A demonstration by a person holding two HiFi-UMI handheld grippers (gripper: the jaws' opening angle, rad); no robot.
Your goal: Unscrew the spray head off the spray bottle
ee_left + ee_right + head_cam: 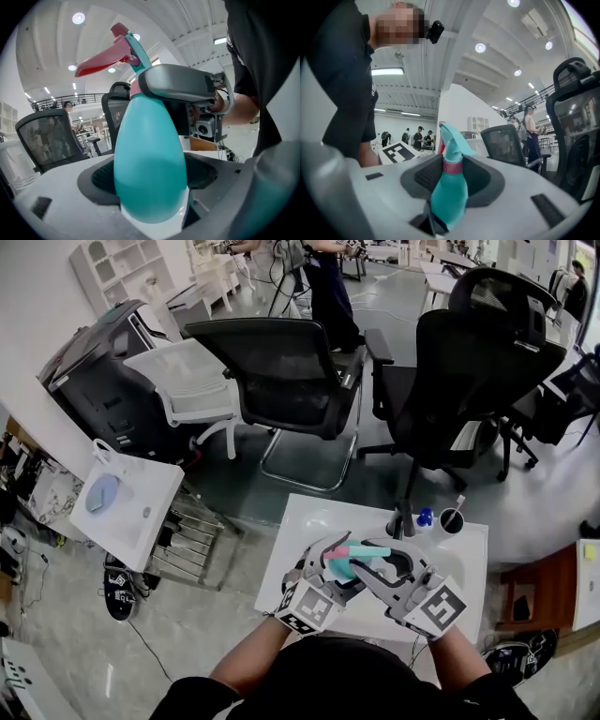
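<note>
I hold a teal spray bottle (343, 566) lying on its side above the white table (298, 521), between both grippers. In the left gripper view the bottle's wide teal body (149, 164) fills the gap, and my left gripper (150, 176) is shut on it. Its spray head (136, 54) with the red trigger (101, 61) points up and away. My right gripper (452, 169) is shut on the pink collar (452, 167) at the neck, with the teal head (452, 140) rising beyond its pads. In the head view the right gripper (375, 570) meets the left gripper (330, 576) over the bottle.
At the table's back right stand a black cup (451, 519) with a stick in it, a blue-capped item (425, 517) and a dark upright fitting (401, 521). Two black office chairs (281, 371) (469, 362) stand beyond. A white side table (127, 507) sits left, a wooden stool (534, 601) right.
</note>
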